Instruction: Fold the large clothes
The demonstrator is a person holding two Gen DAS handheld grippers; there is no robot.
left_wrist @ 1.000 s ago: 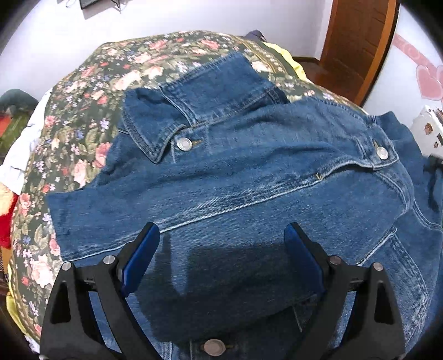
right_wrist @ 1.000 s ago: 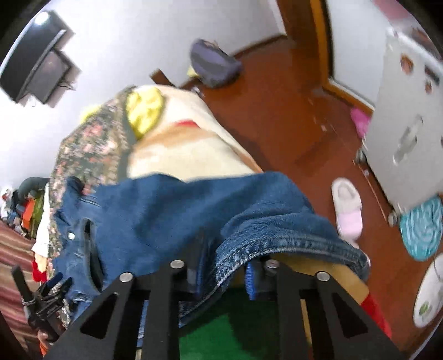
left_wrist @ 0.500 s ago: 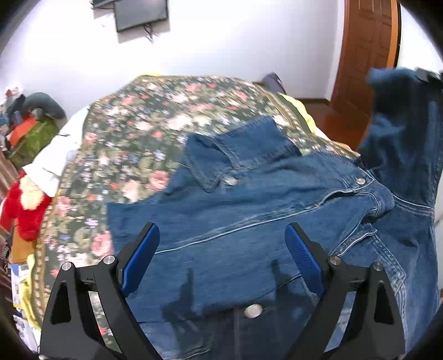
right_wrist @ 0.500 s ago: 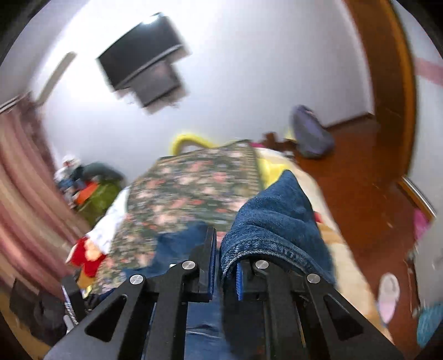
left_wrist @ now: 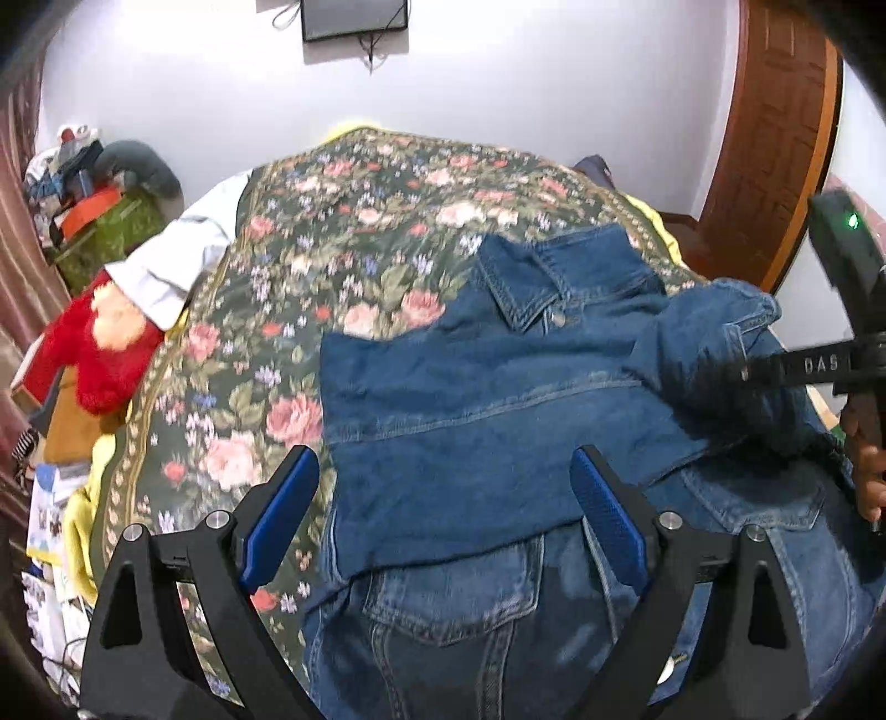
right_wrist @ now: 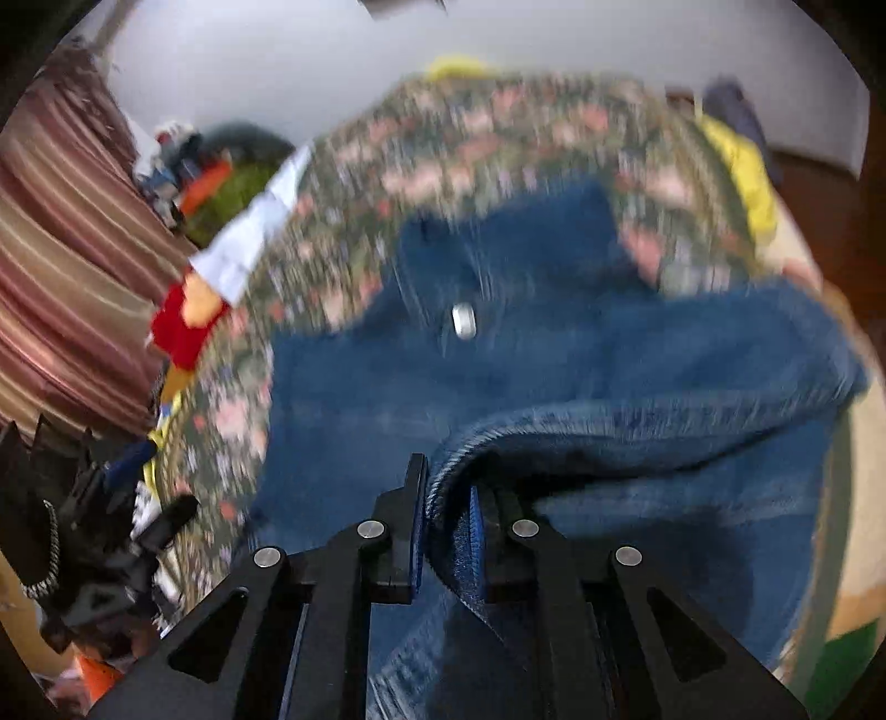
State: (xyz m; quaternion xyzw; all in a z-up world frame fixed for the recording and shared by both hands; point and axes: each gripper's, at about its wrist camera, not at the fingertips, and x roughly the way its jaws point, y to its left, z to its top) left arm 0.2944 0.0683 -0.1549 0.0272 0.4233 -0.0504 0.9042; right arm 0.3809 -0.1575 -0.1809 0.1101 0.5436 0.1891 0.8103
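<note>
A blue denim jacket lies on a floral bedspread, collar at the far end, its left sleeve folded across the chest. My left gripper is open and empty, hovering above the jacket's lower front. My right gripper is shut on the cuff edge of the jacket's right sleeve and holds it over the jacket body. The right gripper also shows at the right edge of the left wrist view, with the sleeve draped under it. The right wrist view is motion-blurred.
A red plush toy and a white cloth lie at the bed's left edge. Clutter is piled at the far left. A wooden door stands at the right. A dark screen hangs on the white wall.
My right gripper has swung the sleeve up from the bed's right side and carried it leftward over the jacket body. My left gripper has risen and pulled back, still open.
</note>
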